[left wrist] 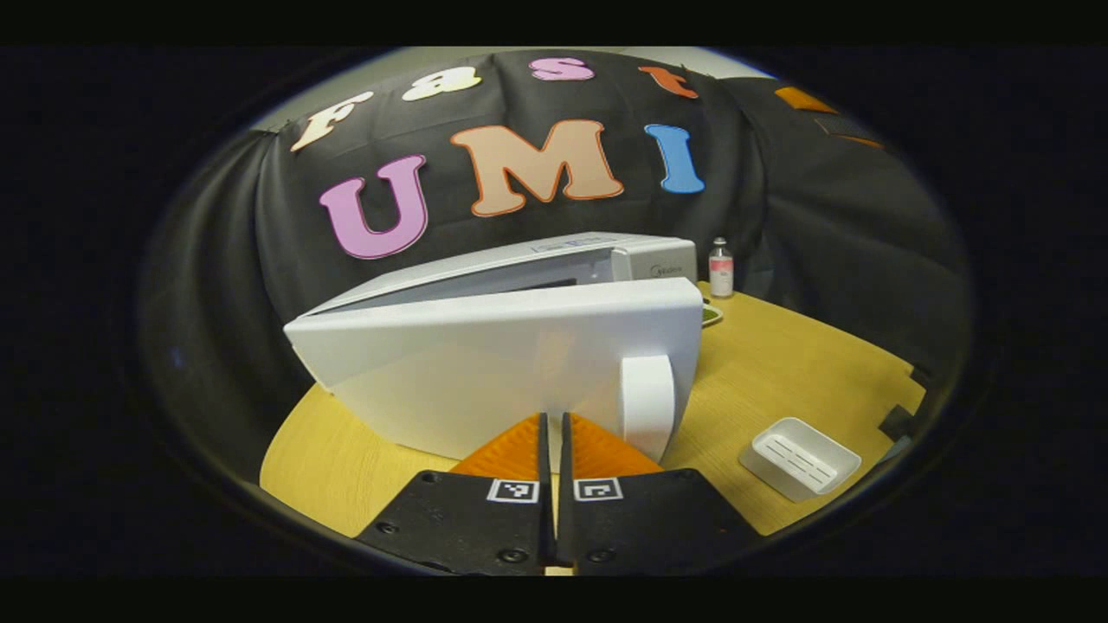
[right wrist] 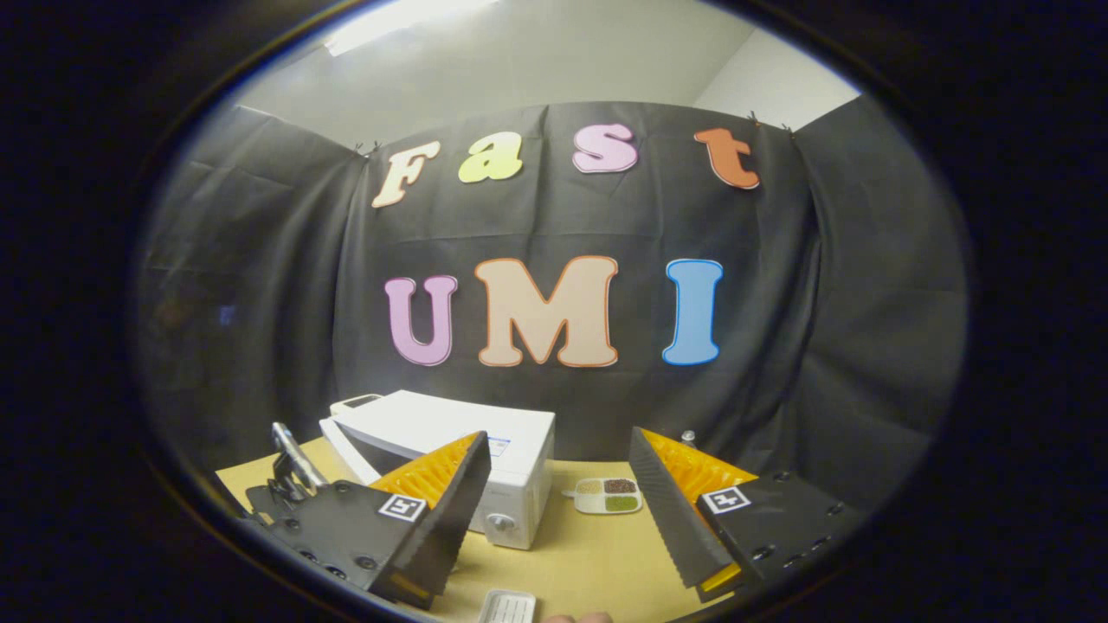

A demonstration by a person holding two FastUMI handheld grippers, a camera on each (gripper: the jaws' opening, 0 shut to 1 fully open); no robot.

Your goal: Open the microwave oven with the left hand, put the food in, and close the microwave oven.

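On the wooden table (left wrist: 779, 363), the white microwave (left wrist: 519, 363) stands with its door (left wrist: 485, 381) ajar.

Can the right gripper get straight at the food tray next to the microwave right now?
Probably yes. The right gripper is open, and bare table lies between it and the food tray, which sits beside the microwave, apart from it.

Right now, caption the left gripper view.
Shut left tongs face the microwave's partly open door on the table.

The left gripper view sits low and close against the microwave oven (left wrist: 519, 346) door. The right gripper view looks from farther back, tilted upward. Both share the table (right wrist: 597, 554).
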